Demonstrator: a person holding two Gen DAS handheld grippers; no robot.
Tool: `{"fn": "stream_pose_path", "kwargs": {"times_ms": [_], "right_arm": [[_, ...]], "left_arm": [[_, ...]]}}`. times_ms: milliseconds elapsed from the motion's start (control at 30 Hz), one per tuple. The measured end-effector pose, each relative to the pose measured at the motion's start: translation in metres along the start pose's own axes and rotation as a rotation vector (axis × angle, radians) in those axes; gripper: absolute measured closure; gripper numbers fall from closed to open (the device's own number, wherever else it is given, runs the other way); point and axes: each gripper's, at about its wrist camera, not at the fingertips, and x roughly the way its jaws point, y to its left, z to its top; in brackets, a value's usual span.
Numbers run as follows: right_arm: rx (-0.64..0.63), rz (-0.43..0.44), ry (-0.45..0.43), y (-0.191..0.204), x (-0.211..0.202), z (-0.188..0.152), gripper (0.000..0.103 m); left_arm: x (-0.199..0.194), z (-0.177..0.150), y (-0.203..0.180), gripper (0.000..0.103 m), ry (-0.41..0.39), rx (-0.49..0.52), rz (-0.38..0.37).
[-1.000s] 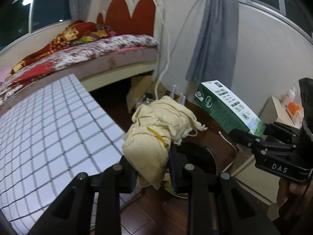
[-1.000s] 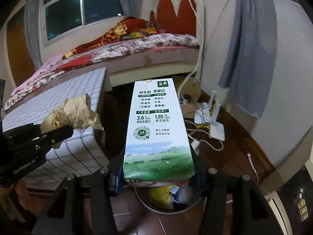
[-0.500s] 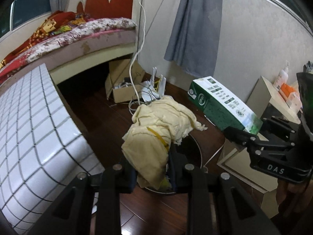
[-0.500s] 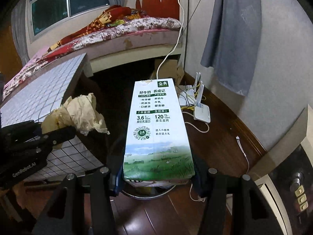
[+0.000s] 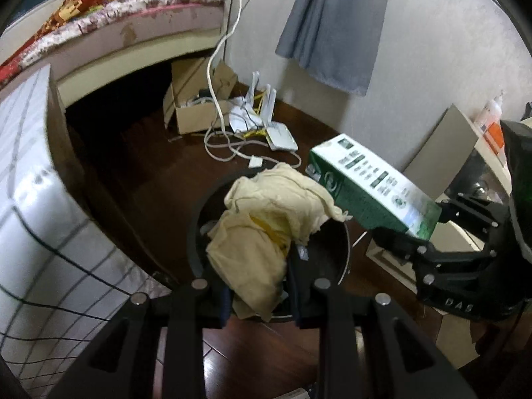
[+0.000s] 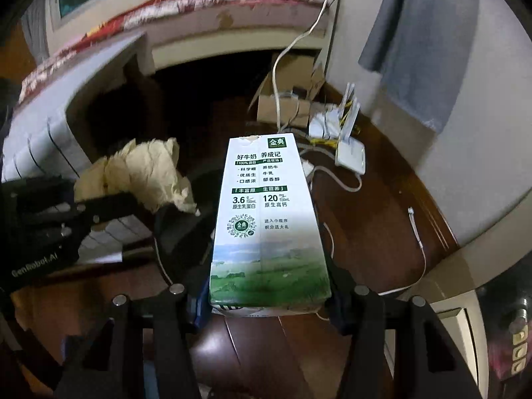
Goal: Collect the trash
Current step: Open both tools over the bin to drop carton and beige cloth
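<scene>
Bin rim [image 5: 196, 232] under left claw [image 5: 259, 299] gripping paper wad [image 5: 262, 232]; right claw [image 6: 269, 302] gripping milk carton [image 6: 266, 216].

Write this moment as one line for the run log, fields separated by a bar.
left gripper: shut on crumpled paper | right gripper: shut on milk carton | both above trash bin | nothing dropped yet

Probably a home bedroom: bed [image 5: 126, 23], curtain [image 5: 335, 26], router [image 5: 279, 136]

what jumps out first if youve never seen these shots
A tall green-and-white milk carton fills the right wrist view, clamped at its base by the right gripper. Beside it, the left gripper grips a crumpled pale yellow paper wad over a round dark trash bin on the wooden floor.
</scene>
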Motion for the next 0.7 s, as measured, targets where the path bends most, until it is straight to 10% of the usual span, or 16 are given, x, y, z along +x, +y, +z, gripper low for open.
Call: {"fn": "stream_pose_path", "kwargs": {"times_ms": [300, 367, 433, 700], "right_arm": [[-0.058, 0.029, 0.074, -0.001, 0.041, 0.001, 0.046], [-0.053, 0.043, 0.078, -0.003, 0.050, 0.003, 0.044], [-0.046, 0.034, 0.084, -0.005, 0.058, 0.003, 0.018], [0.052, -0.023, 0.104, -0.026, 0.059, -0.009, 0.001]], "left_arm": [[0.041, -0.003, 0.007, 0.072, 0.082, -0.009, -0.045], [0.048, -0.002, 0.008, 0.060, 0.089, -0.008, -0.061], [0.054, -0.005, 0.011, 0.025, 0.113, -0.019, -0.034], [0.040, -0.022, 0.026, 0.012, 0.080, -0.054, 0.102]]}}
